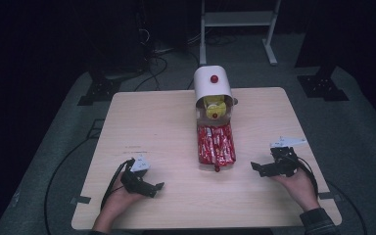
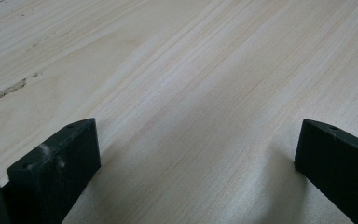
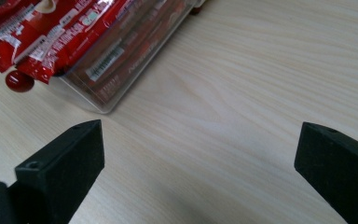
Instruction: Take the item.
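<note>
A clear drawer full of red snack packets lies pulled out on the table's middle, a red knob at its near end. Behind it stands a white cabinet with a red knob on its raised lid and yellow packets inside. My left gripper rests at the front left, open, with bare wood between its jaws. My right gripper rests at the front right, open, pointing toward the drawer, nothing between its jaws.
The light wooden table has bare room on both sides of the drawer. A scuff mark shows on the wood ahead of the left gripper. A white metal stand and dark stand bases sit on the grey floor beyond.
</note>
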The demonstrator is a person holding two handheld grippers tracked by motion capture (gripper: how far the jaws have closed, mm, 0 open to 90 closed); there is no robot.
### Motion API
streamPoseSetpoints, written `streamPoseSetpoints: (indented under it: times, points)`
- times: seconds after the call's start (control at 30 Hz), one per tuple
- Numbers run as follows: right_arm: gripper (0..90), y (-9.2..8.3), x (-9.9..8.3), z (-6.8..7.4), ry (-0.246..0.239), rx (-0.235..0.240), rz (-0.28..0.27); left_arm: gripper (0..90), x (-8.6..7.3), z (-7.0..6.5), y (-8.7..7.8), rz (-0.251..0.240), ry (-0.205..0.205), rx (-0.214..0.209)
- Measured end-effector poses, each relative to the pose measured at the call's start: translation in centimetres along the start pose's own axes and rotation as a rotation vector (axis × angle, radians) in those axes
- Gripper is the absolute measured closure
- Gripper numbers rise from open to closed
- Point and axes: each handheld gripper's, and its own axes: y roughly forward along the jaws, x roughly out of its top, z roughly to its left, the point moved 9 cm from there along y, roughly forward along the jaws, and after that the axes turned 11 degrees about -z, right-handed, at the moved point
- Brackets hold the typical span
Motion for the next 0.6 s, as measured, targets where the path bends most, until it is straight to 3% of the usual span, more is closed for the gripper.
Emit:
streamPoseSetpoints:
  times: [0.6]
  points:
    - [0.8, 1.4, 2.2, 1.0, -0.009, 0.036, -0.005, 0.0, 0.0, 0.0, 0.0, 0.003, 0.001, -0.001]
